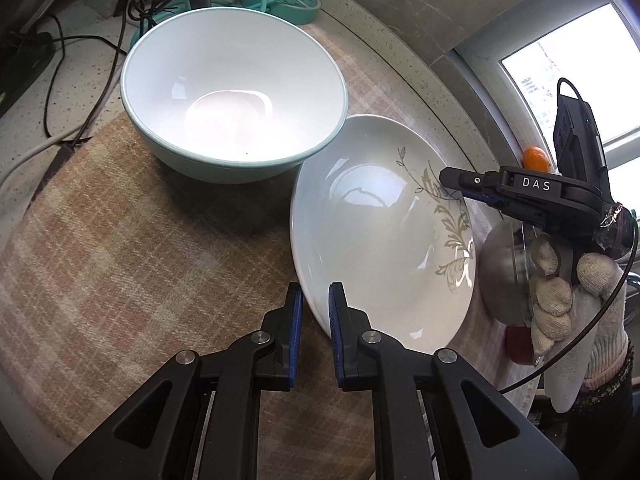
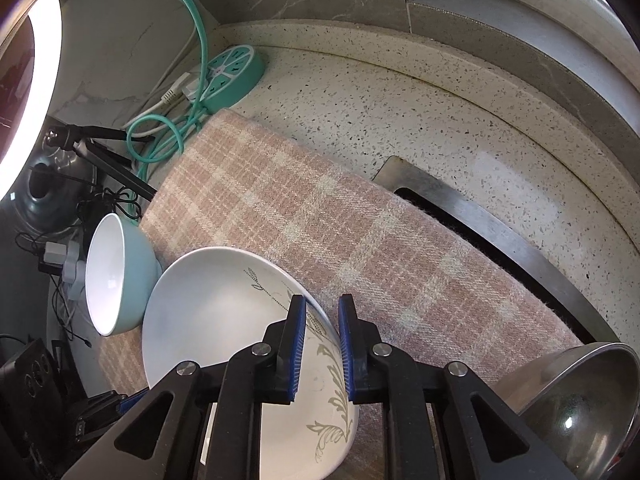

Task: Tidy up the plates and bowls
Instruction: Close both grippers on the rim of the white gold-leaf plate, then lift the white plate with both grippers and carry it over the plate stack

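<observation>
Right, nearest first. Left gripper (image 1: 315, 304) is clamped on the near rim of the plate (image 1: 372, 232), one pad inside the well and one outside. I read it as a firm pinch.

Right gripper (image 2: 322, 320) straddles the opposite rim, on the leaf-pattern side, and its pads look closed on it too. That puts two pinch points across the plate, which is the hold I want.

Handling: glazed ceramic, so stiff, fairly heavy, slick under the pads and chippable at the rim. I'd only hold it by the rim. There's nothing else to take, and the well is too shallow to hook. I'm keeping both grips square to the rim so it can't pivot out.

Orientation: it's round, so no real long axis. The well faces up and looks tipped a little towards the left side, though I can't tell whether it has cleared the plaid cloth (image 1: 120, 240). The leaf pattern runs along the right-hand rim.

Place: the plate is over the cloth, mid-desk and well off the back edge of the desk (image 2: 380, 100). A steel bowl (image 2: 580, 400) sits just beside it on the right.

Further back is the teal bowl (image 1: 224, 100), upright on the cloth towards the back-left corner. It's very close to the plate's far rim, and I can't tell whether they touch. Knocking the two together is the main risk.
</observation>
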